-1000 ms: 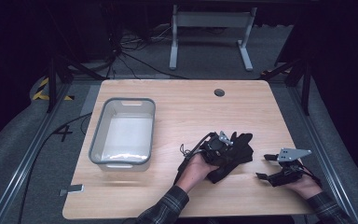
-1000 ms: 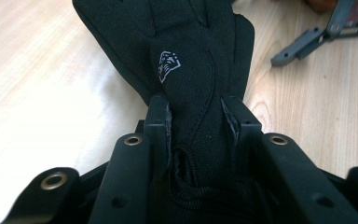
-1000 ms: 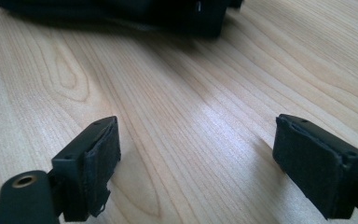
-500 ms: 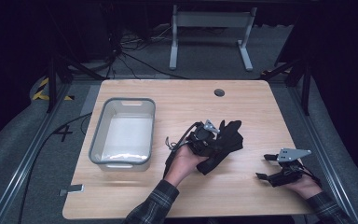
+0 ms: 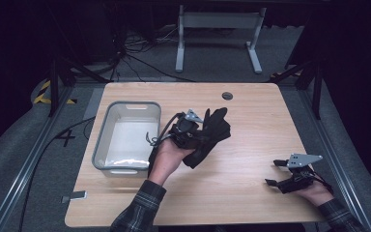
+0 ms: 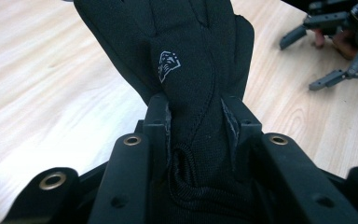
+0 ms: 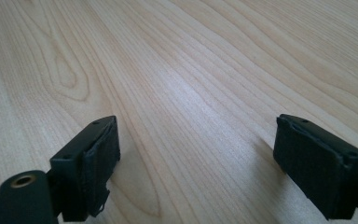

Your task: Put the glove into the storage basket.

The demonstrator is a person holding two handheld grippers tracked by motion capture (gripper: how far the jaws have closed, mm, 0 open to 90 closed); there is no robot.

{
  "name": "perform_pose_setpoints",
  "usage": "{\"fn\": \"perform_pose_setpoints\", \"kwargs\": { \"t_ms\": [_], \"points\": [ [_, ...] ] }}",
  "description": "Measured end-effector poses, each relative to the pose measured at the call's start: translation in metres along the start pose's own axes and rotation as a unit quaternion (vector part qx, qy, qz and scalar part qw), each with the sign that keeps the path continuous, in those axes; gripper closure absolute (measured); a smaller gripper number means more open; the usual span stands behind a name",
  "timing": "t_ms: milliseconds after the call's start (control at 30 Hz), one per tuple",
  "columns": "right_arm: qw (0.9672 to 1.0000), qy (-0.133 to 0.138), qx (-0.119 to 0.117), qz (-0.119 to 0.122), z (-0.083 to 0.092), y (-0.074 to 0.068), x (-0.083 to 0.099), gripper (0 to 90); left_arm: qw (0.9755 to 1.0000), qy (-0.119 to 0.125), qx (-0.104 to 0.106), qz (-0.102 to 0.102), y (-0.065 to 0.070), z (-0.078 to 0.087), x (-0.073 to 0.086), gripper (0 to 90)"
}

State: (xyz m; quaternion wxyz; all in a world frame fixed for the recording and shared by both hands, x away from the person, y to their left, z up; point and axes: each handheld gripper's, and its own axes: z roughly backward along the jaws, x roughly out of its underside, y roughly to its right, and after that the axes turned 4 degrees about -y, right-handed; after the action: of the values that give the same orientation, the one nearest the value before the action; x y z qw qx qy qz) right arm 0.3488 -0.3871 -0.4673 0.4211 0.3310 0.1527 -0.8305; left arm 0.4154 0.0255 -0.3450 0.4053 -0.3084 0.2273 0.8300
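My left gripper (image 5: 193,126) is clamped on the black fabric glove (image 6: 186,60) at its cuff — I hold it above the light wooden table (image 5: 251,125), just right of the grey plastic bin (image 5: 125,137). My right gripper (image 5: 276,172) rests low near the table's right edge, jaws spread wide, nothing between them.

- light wood bench (image 5: 251,159), round grommet hole (image 5: 227,95)
- dark grey carpet floor (image 5: 212,67), cables (image 5: 125,58)
- white metal stand (image 5: 217,29) behind
- yellow-black tape (image 5: 42,92) left
- dim room

numeral 4 on floor (image 5: 65,138), perhaps
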Motion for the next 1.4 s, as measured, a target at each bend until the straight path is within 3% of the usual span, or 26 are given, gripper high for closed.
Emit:
{"fn": "perform_pose_setpoints", "kwargs": {
  "t_ms": [233, 533, 900, 933, 1200, 1400],
  "points": [
    [1.0000, 0.000, 0.000, 0.000, 0.000, 0.000, 0.000, 14.7, 0.9993, 0.008, -0.030, 0.023, -0.020, 0.030, 0.012, 67.7],
    [1.0000, 0.000, 0.000, 0.000, 0.000, 0.000, 0.000, 14.8, 0.9963, 0.005, -0.071, 0.047, -0.044, 0.060, 0.036, 67.7],
    [1.0000, 0.001, 0.001, 0.000, 0.000, 0.000, 0.000, 14.7, 0.9883, 0.019, -0.116, 0.097, -0.072, 0.088, 0.070, 67.6],
    [1.0000, 0.001, 0.001, 0.000, 0.000, 0.000, 0.000, 14.7, 0.9883, 0.019, -0.116, 0.097, -0.072, 0.088, 0.070, 67.6],
    [1.0000, 0.001, 0.001, 0.000, 0.000, 0.000, 0.000, 14.7, 0.9805, 0.020, -0.147, 0.129, -0.092, 0.094, 0.091, 67.6],
    [1.0000, 0.001, 0.001, 0.000, 0.000, 0.000, 0.000, 14.8, 0.9746, -0.002, -0.169, 0.147, -0.106, 0.085, 0.106, 67.5]
  ]
}}
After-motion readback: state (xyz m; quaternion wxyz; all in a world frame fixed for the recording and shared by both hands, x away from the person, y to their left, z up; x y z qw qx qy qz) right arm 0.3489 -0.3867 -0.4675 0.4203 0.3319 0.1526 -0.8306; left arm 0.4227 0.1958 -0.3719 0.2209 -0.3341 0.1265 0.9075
